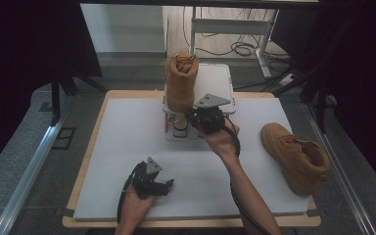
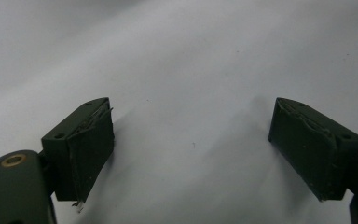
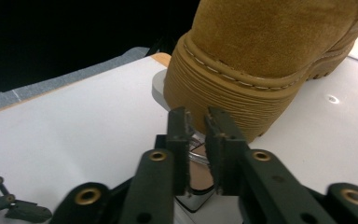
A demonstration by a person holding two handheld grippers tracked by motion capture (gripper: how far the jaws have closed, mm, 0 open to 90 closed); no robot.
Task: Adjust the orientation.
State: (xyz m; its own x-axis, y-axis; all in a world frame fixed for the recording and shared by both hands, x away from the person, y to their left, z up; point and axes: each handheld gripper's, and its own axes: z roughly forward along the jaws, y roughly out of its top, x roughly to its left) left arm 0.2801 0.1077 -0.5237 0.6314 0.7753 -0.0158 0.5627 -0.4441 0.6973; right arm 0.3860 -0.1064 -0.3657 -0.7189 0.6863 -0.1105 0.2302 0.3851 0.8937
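Right hand-held gripper (image 3: pixel 196 122) jaws nearly together w/ nothing clamped, just under the boot (image 3: pixel 265 56) on the stand (image 1: pixel 215 81): back off level, don't snag the sole (left hand-held gripper (image 1: pixel 162 185) apart, idle on bench (image 1: pixel 127 147)).

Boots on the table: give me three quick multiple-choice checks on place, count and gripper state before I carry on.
1. Where does the boot on its side lie?
A. at the table's right edge
B. on the white rack
C. under the left gripper

2. How many tan boots are in the high view?
A. one
B. two
C. three

3. How do the left gripper's jaws stand?
A. clamped on a lace
B. wide apart over bare white mat
C. shut on a boot

Answers:
1 A, it lies on the white mat at the right.
2 B, the second, the upright boot, stands on the white rack by the right gripper.
3 B, nothing sits between them.
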